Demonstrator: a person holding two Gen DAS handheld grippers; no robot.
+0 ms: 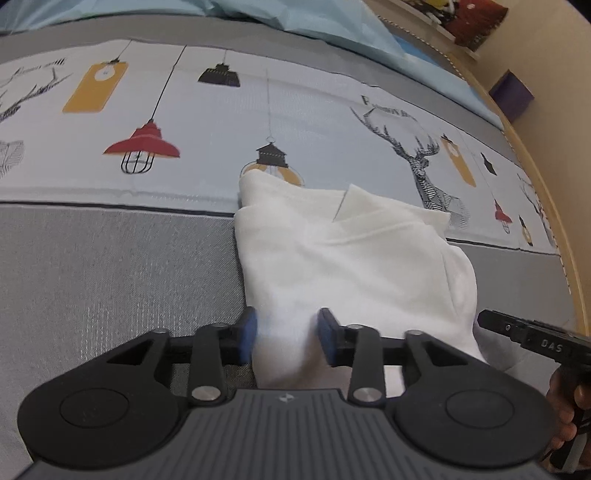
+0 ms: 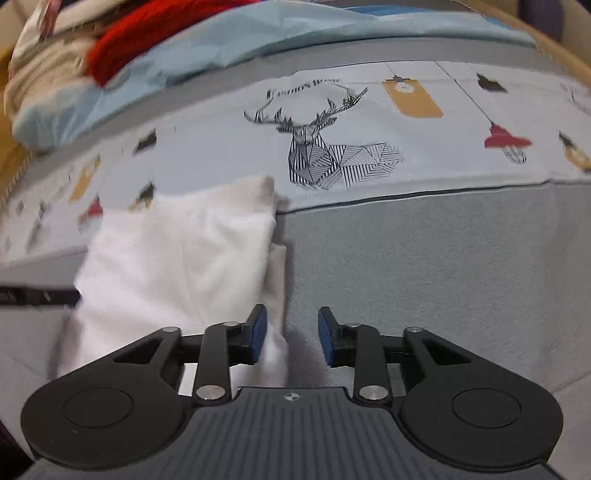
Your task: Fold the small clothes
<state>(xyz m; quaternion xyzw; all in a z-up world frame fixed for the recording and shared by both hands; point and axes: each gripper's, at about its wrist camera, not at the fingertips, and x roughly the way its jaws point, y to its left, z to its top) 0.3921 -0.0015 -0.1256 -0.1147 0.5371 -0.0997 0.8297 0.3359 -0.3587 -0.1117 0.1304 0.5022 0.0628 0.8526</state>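
A white garment (image 1: pixel 351 258), folded into a compact shape, lies on a bed cover, half on its grey band and half on its printed band. My left gripper (image 1: pixel 288 332) stands over the garment's near edge. Its blue pads are apart, white cloth lies in the gap, and I see no pinch. In the right wrist view the garment (image 2: pixel 177 251) lies to the left. My right gripper (image 2: pixel 291 332) is open at its right edge: the left pad is beside the cloth and grey bed cover shows in the gap. The right gripper's black body (image 1: pixel 517 332) and a hand (image 1: pixel 569 406) show at the left wrist view's right edge.
The bed cover (image 1: pixel 110 277) has a grey band near me and a pale band printed with lamps and deer beyond. A light-blue blanket (image 1: pixel 295 18) is bunched at the far side, with a red item (image 2: pixel 147 37) on it. A wooden bed edge (image 1: pixel 546 184) and a purple box (image 1: pixel 511 96) stand at the right.
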